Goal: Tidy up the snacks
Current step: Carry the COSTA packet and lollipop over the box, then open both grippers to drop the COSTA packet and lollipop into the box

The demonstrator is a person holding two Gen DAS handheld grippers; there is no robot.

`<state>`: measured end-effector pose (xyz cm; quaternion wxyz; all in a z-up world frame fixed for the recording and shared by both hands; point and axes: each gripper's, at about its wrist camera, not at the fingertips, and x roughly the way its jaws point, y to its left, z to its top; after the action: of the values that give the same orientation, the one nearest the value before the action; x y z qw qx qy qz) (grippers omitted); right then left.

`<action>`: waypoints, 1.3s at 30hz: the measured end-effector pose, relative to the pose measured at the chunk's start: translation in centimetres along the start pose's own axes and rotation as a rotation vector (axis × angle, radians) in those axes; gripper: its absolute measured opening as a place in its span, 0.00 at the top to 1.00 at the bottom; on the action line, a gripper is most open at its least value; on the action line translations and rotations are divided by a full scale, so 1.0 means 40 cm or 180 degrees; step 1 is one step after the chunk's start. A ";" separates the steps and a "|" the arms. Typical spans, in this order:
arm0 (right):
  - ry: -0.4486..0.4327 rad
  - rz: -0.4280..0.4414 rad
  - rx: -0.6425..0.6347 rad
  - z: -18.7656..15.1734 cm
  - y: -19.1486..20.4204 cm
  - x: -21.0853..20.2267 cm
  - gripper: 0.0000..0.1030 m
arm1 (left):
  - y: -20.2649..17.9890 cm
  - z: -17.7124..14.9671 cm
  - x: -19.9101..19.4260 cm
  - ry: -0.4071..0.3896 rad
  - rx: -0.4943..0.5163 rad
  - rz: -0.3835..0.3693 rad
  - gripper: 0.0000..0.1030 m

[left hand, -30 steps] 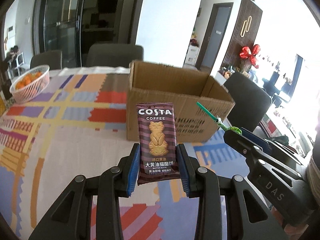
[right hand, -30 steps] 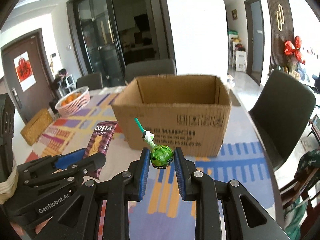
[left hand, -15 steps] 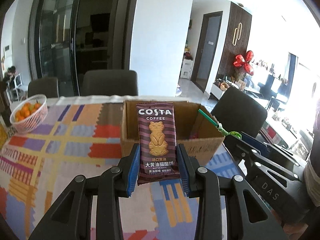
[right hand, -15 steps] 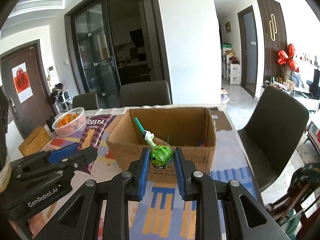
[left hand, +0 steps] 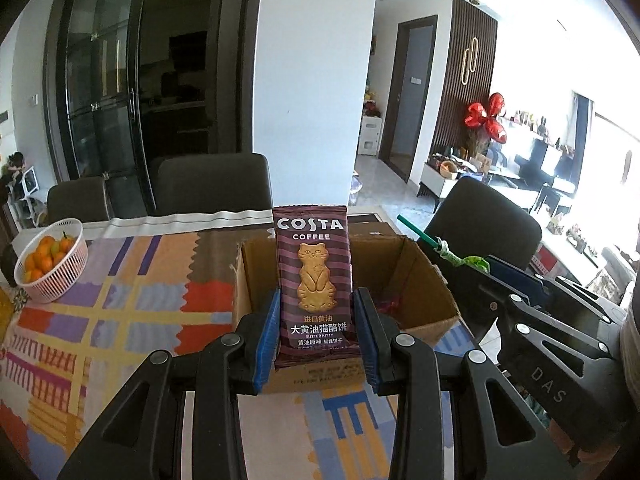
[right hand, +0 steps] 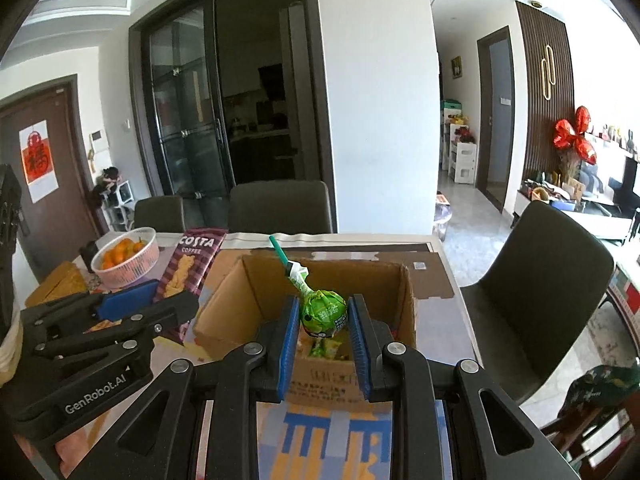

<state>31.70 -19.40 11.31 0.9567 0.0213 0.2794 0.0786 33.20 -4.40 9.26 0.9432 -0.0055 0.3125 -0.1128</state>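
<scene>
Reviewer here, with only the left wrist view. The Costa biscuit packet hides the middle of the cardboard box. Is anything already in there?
Observer: Yes. The right wrist view shows yellow-green snack wrappers lying on the floor of the cardboard box.
Operator: On my right I see only a green stick and a scrap of green wrapper. What is that?
Observer: A lollipop in a green wrapper. The right hand-held gripper is shut on its round head, and the stick tilts up and to the left.
</scene>
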 end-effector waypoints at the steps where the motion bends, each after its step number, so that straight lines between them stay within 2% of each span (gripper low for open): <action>1: 0.0019 0.0005 0.0005 0.004 -0.004 0.008 0.75 | 0.001 0.008 0.013 0.0028 0.0015 -0.0002 0.65; 14: 0.0371 -0.0097 -0.0050 0.048 -0.044 0.131 0.75 | 0.014 0.051 0.148 0.0366 0.0000 0.0038 0.65; 25: 0.0772 -0.0210 -0.0155 0.038 -0.071 0.241 0.75 | 0.022 0.043 0.255 0.0714 0.0059 0.0096 0.65; 30: 0.0937 -0.0234 -0.0211 0.019 -0.073 0.274 0.74 | 0.017 0.027 0.283 0.0857 0.0125 0.0153 0.59; 31: 0.0932 -0.0208 -0.0225 0.016 -0.074 0.277 0.73 | 0.016 0.024 0.283 0.0856 0.0144 0.0171 0.58; 32: 0.0937 -0.0193 -0.0224 0.014 -0.076 0.276 0.65 | 0.015 0.021 0.279 0.0840 0.0164 0.0196 0.57; 33: 0.0933 -0.0215 -0.0209 0.012 -0.077 0.275 0.61 | 0.014 0.019 0.273 0.0832 0.0186 0.0247 0.54; 37: 0.0911 -0.0281 -0.0198 0.001 -0.079 0.257 0.59 | 0.012 0.011 0.234 0.0709 0.0221 0.0403 0.42; 39: 0.0880 -0.0297 -0.0114 -0.004 -0.086 0.238 0.48 | 0.011 0.004 0.207 0.0626 0.0235 0.0441 0.39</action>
<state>40.00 -21.24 5.81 0.9120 -0.0197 0.4077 0.0411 39.83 -5.77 4.47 0.9130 0.0619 0.3988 -0.0589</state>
